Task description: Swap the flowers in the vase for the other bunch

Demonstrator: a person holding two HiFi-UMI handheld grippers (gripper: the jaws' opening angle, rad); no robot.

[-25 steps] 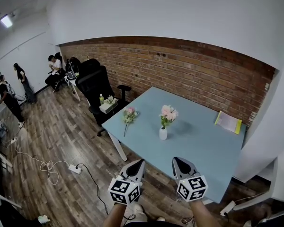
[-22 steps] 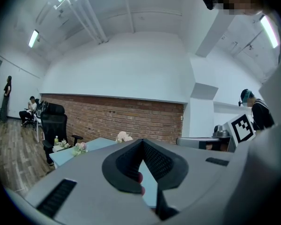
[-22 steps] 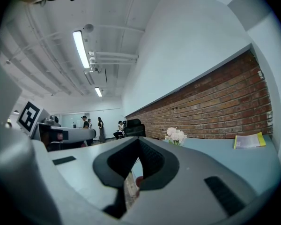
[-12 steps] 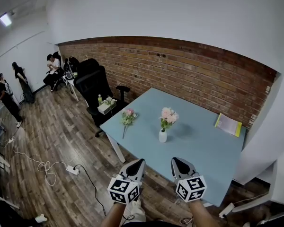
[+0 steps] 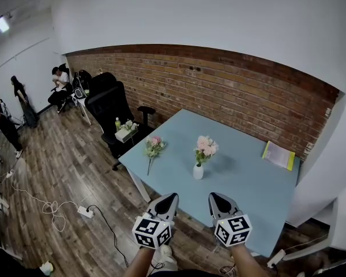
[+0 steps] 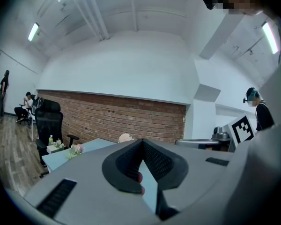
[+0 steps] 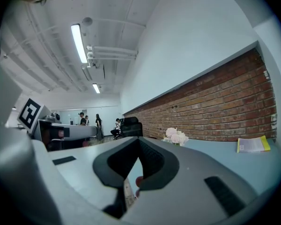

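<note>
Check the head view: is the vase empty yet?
No, a pink bunch stands in the white vase, and the other bunch lies on the table beside it.

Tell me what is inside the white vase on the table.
The white vase holds a bunch of pale pink flowers with green leaves. The stems' lower ends are hidden by its opaque wall; whether there is water cannot be seen.

Bright, even light falls from ceiling tube lamps (image 7: 79,41) across the whole room. The vase (image 5: 198,171) throws only a faint, soft shadow on the table (image 5: 248,183). Wide-angle distortion bows the brick wall (image 5: 219,85) into an arc in the head view, and dark vignetting rings both gripper views.
</note>
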